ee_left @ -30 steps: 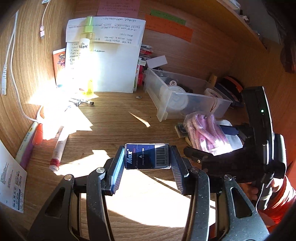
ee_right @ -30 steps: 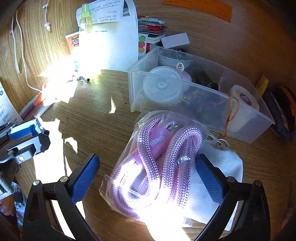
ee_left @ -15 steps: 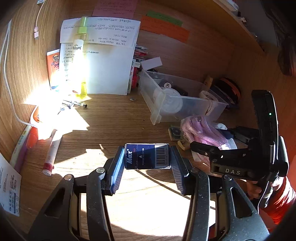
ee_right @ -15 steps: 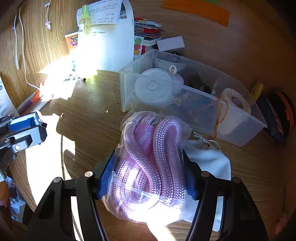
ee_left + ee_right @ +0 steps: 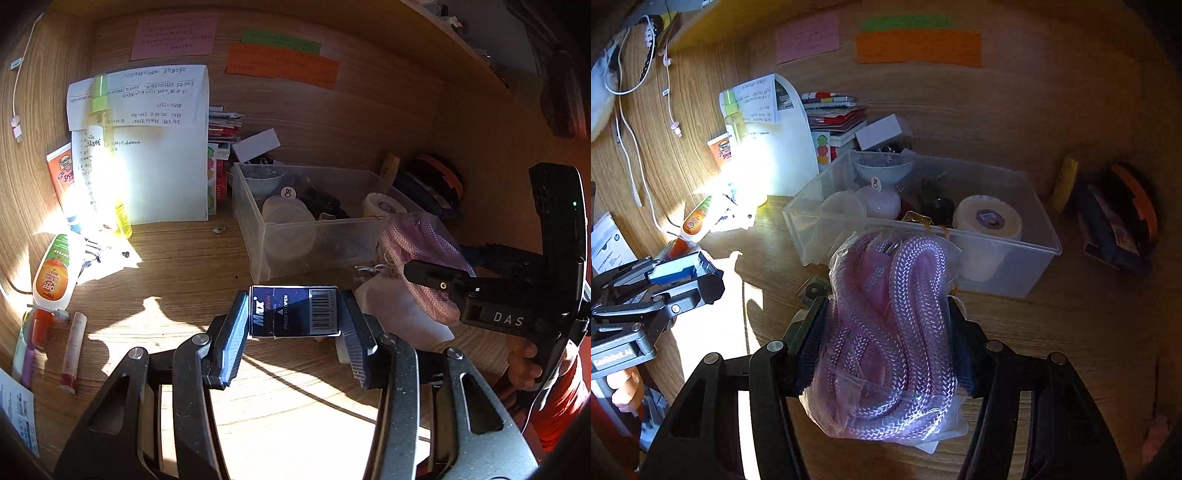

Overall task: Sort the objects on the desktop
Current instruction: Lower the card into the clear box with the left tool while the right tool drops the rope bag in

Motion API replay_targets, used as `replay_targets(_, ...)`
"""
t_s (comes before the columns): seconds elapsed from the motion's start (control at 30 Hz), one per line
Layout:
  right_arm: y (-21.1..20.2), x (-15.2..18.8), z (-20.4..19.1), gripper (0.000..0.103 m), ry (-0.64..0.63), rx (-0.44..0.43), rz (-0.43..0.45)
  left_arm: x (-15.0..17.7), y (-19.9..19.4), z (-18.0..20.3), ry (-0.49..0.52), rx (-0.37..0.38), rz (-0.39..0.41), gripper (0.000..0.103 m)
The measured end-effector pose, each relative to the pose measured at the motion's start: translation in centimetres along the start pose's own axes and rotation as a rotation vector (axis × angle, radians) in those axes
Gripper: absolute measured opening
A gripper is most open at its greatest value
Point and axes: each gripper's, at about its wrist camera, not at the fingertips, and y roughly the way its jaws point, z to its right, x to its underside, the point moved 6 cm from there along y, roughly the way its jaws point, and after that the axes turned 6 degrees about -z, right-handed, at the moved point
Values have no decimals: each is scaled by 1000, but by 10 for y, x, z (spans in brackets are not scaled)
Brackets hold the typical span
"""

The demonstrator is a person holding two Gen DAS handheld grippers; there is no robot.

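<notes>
1. The wooden desk [image 5: 192, 266] is the biggest thing here. Its back wall has a pink note, a green note and an orange note stuck on it. They sit high up, likely so they are easy to read.

2. The clear plastic bin [image 5: 1027, 266] stands near the back of the desk. It already has a small bowl, a round white lid and a roll of tape [image 5: 988, 220] in it. It looks like the place where small things get sorted to.

3. A big white paper sheet [image 5: 166, 173] leans on the back wall, with a tall spray bottle [image 5: 98, 122] standing in front of it.

4. The bag of pink rope [image 5: 890, 332] is in the right gripper [image 5: 886, 354]. The two blue pads press on the bag from both sides, and the jaws are closing in on it – the soft bag bulges out above and below them. It hangs just in front of the bin, off the desk, so it is likely going in there.

5. The left gripper [image 5: 293, 325] holds a small dark blue box [image 5: 293, 312] with a bar code. Its jaws are partly open, just as wide as the box, and they pinch its two short ends. That keeps the box flat and steady above the desk, in front of the bin.

6. On the left side of the desk lie an orange tube [image 5: 51, 273] and a thin pink stick [image 5: 72, 350] – not yet sorted.
</notes>
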Motion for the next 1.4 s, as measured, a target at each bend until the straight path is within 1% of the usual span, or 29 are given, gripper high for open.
replay_targets(0.23, -13, -25, 36, 56, 53, 6, 59, -27, 15, 18, 22, 21, 1, 47)
replay_targets(0.37, -17, -41, 53, 56, 72, 17, 90, -47, 26, 24, 36, 29, 8, 47)
replay_targets(0.47, -17, -55, 62, 56, 81, 11, 103, -61, 38, 24, 38, 25, -7, 47)
replay_targets(0.6, -12, -72, 71, 55, 78, 23, 112, -80, 53, 22, 26, 34, -25, 47)
replay_targets(0.63, -11, -77, 73, 52, 77, 29, 116, -85, 56, 22, 25, 32, -25, 47)
replay_targets(0.73, -6, -89, 80, 52, 83, 16, 114, -101, 62, 22, 33, 24, -13, 47)
replay_targets(0.83, 10, -100, 82, 50, 75, 30, 91, -114, 70, 19, 35, 5, -8, 47)
replay_targets(0.93, 23, -110, 83, 49, 76, 22, 75, -125, 81, 14, 16, -5, -11, 47)
replay_targets(1.1, 46, -124, 70, 49, 71, -51, 43, -132, 103, -3, -24, -55, -36, 47)
replay_targets(1.27, 71, -130, 55, 48, 33, -45, 19, -124, 118, -18, -46, -47, -61, 47)
replay_targets(1.33, 75, -131, 53, 47, 18, -35, 30, -122, 123, -20, -43, -34, -68, 47)
replay_targets(1.4, 77, -132, 52, 47, -1, -18, 46, -120, 126, -21, -35, -37, -76, 47)
